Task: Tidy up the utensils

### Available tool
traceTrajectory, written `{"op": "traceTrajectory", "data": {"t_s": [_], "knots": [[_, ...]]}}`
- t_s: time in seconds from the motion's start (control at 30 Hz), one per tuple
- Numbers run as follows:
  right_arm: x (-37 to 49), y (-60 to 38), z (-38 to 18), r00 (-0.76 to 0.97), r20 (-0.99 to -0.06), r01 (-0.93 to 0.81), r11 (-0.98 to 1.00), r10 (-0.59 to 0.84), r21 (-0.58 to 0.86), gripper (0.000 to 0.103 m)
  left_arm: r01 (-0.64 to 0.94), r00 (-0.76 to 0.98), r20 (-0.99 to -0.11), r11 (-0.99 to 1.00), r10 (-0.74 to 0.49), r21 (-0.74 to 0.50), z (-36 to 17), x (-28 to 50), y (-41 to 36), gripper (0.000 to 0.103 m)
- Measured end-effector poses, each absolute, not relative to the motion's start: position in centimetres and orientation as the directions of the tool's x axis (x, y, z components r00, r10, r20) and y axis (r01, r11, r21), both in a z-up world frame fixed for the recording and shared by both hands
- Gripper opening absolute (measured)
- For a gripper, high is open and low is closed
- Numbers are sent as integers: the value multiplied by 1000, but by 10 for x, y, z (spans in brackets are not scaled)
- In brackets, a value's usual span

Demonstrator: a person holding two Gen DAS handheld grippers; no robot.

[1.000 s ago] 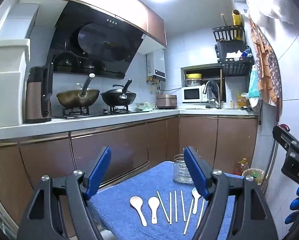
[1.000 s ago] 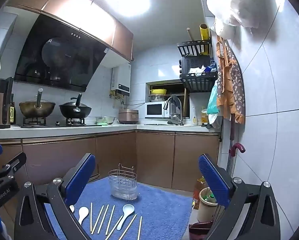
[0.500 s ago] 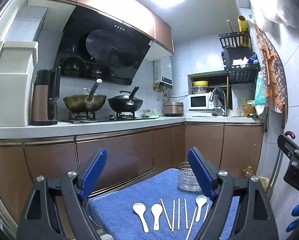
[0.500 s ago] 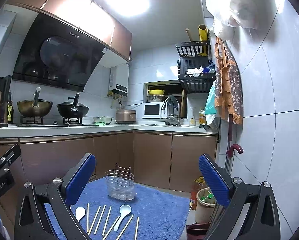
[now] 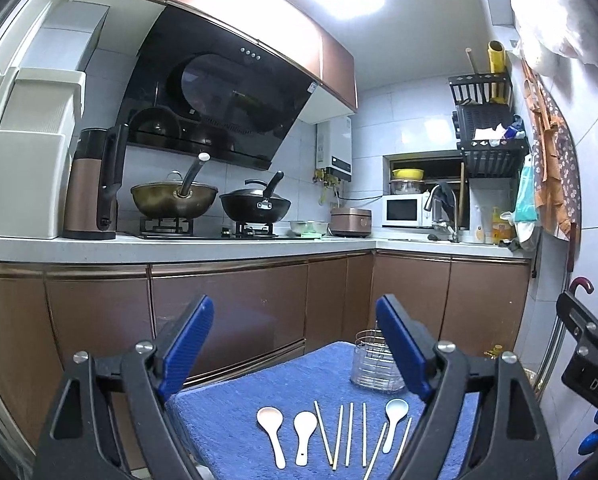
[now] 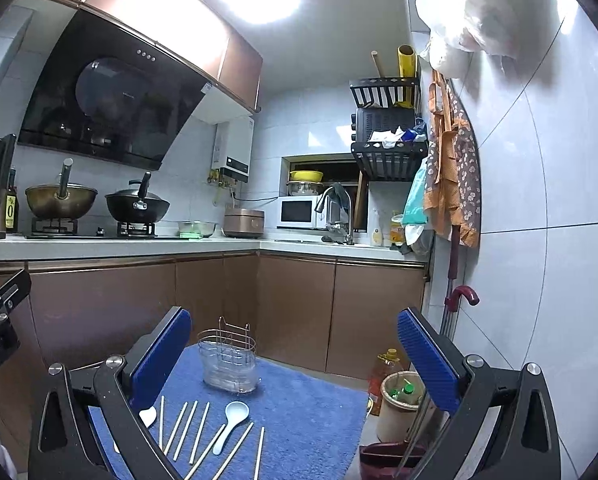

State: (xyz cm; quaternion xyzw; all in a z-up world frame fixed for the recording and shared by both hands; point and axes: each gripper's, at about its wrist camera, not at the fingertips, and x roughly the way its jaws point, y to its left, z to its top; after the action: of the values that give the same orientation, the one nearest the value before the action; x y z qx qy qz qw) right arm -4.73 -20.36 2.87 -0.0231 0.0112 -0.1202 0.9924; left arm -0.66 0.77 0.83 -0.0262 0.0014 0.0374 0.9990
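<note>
While the left hand-held gripper (image 5: 295, 350) hangs with its blue pads spread wide and nothing between them, its view shows three white ceramic spoons (image 5: 393, 420) and six pale wooden chopsticks (image 5: 349, 432) lying in a row on the blue-towelled worktop (image 5: 227, 420), the wire-and-clear-plastic utensil holder (image 5: 373, 366) standing upright behind them. Seen from the right wrist, the right hand-held gripper (image 6: 295, 354) is likewise spread and empty above the same row, with the holder beyond the chopsticks.
</note>
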Motion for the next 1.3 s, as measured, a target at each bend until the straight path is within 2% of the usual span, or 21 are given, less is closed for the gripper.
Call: {"op": "traceTrajectory", "data": {"t_s": [0.47, 0.7, 0.87, 1.3], "knots": [[-33, -210, 20, 968, -40, 246, 967, -249, -66, 103, -42, 999, -36, 996, 40, -80, 5, 9, 5, 83], [-25, -220, 16, 970, -44, 238, 971, -239, -35, 103, -55, 998, -42, 989, 50, -140, 8, 21, 22, 83], [-19, -224, 14, 970, -41, 240, 970, -241, -28, 103, -89, 996, -37, 989, 85, -119, 8, 30, 23, 83], [4, -223, 14, 978, -24, 205, 978, -206, -37, 103, -107, 988, -114, 994, 102, -34, -2, 72, 10, 83]]}}
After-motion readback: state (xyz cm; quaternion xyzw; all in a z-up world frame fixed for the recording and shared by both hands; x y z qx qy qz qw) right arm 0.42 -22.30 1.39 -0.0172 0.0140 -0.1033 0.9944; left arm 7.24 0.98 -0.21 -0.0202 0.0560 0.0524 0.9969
